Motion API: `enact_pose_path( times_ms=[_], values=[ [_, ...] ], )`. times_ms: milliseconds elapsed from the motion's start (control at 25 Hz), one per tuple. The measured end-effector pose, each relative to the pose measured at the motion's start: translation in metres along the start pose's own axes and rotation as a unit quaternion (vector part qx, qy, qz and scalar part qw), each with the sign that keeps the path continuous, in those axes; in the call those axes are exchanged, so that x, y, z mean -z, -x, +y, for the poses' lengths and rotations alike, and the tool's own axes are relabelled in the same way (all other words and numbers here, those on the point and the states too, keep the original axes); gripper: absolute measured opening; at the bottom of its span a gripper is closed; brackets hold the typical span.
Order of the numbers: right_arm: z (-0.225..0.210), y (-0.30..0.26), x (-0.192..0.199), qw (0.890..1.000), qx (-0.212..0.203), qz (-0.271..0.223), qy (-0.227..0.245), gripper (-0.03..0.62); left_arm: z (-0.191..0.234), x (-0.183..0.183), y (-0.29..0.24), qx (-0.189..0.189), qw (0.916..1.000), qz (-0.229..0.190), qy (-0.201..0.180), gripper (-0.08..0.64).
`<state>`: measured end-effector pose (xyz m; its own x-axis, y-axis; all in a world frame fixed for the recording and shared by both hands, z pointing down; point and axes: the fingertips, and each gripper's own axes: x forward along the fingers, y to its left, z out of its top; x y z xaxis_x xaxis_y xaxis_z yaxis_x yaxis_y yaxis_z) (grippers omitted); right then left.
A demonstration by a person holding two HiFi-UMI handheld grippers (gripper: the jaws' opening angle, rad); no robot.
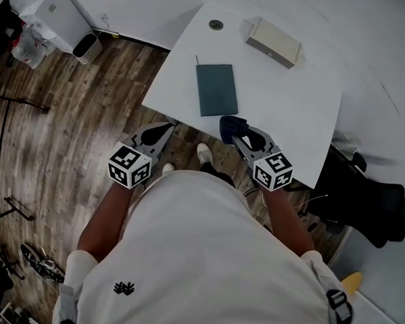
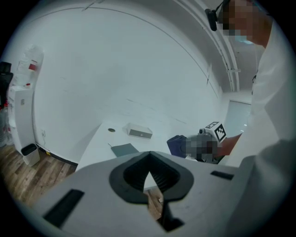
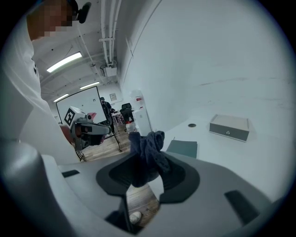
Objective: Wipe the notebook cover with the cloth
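A dark teal notebook [image 1: 216, 89] lies flat on the white table [image 1: 292, 122], closed, with its near end toward me. My right gripper [image 1: 235, 128] hangs at the table's near edge, just short of the notebook, shut on a bunched dark blue cloth [image 1: 230, 125]. In the right gripper view the cloth [image 3: 147, 147] sticks up from between the jaws, with the notebook [image 3: 183, 148] beyond it. My left gripper [image 1: 163, 128] is over the floor, left of the table's corner, its jaws closed on nothing; the notebook [image 2: 124, 149] shows beyond it.
A grey box [image 1: 273, 42] and a round grommet [image 1: 216, 24] sit at the table's far end. A black chair [image 1: 366, 200] stands to the right of the table. A white appliance [image 1: 58, 11] and a small bin [image 1: 87, 45] stand on the wood floor at far left.
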<state>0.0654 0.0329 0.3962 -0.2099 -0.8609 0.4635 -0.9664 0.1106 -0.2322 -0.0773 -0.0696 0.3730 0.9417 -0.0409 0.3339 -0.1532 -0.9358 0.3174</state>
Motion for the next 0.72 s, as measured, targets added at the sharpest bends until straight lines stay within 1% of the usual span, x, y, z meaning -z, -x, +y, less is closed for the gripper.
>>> enact_pose_path(
  times_ms=[240, 480, 720],
  values=[
    [0.024, 0.004, -0.004, 1.000, 0.009, -0.004, 0.012, 0.135, -0.002, 0.003, 0.015, 0.012, 0.9999, -0.002, -0.009, 0.006],
    [0.045, 0.004, -0.012, 0.999, 0.018, -0.021, 0.027, 0.135, -0.005, 0.003, 0.028, 0.027, 0.9994, -0.005, -0.022, 0.006],
    [0.063, 0.006, -0.013, 0.999, 0.019, -0.026, 0.031, 0.135, -0.012, 0.001, 0.042, 0.041, 0.9985, -0.006, -0.035, 0.006]
  ],
)
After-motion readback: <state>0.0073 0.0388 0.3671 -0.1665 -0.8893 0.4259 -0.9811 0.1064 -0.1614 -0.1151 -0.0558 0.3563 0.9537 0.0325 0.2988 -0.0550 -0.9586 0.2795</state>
